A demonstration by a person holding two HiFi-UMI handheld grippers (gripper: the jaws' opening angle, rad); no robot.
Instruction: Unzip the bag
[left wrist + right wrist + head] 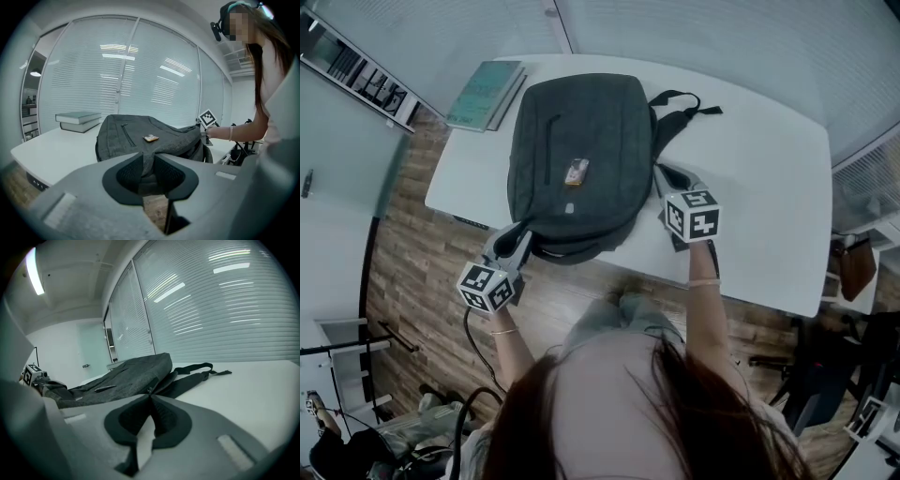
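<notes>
A dark grey backpack [572,141] lies flat on the white table [759,178], with a small orange tag [576,172] on its top face. My left gripper [517,239] is at the bag's near left corner. In the left gripper view it [149,157] is shut on a raised fold of the bag's grey fabric [149,164]. My right gripper [664,176] is against the bag's right side, near the shoulder straps [680,112]. In the right gripper view its jaws [150,397] meet at the tips on a small zipper pull [150,390] at the bag's side seam.
Two stacked books [485,94] lie at the table's far left corner, beside the bag. The straps [197,373] trail over the tabletop to the right. The table's near edge runs just behind both grippers, with wooden floor [422,272] below.
</notes>
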